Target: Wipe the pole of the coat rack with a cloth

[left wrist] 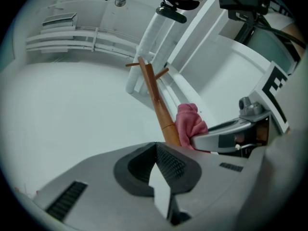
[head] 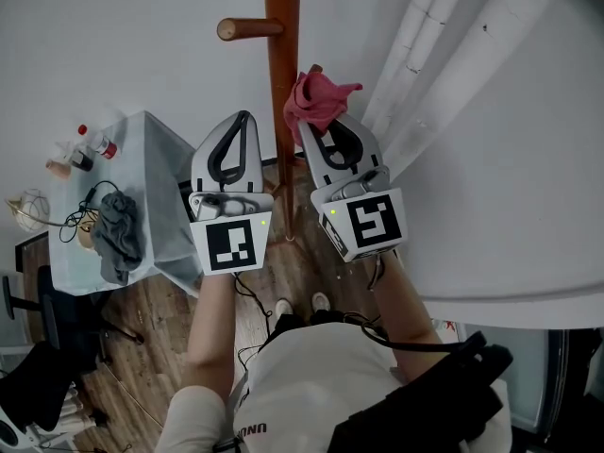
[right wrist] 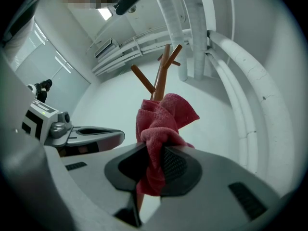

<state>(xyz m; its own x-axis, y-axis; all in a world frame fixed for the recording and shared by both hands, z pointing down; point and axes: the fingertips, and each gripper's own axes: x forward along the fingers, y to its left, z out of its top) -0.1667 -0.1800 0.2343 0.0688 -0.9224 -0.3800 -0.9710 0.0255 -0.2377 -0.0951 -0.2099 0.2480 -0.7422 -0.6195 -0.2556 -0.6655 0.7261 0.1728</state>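
Note:
The coat rack's brown wooden pole [head: 281, 83] rises in the middle of the head view, with a peg [head: 250, 28] sticking out to the left. My right gripper [head: 316, 125] is shut on a red cloth [head: 321, 97], which bunches against the pole's right side. In the right gripper view the cloth [right wrist: 161, 119] fills the jaws [right wrist: 156, 150] and hides the lower pole [right wrist: 161, 78]. My left gripper [head: 243, 121] is shut on nothing, just left of the pole. Its own view shows the pole [left wrist: 156, 100] and the cloth [left wrist: 188, 124] ahead of the gripper [left wrist: 156, 148].
A table with a pale cover [head: 142, 159] stands at the left, carrying a grey rag [head: 118, 234] and small bottles [head: 94, 144]. White pipes [head: 444, 55] run down the wall right of the pole. A dark chair [head: 47, 319] and cables sit on the wooden floor.

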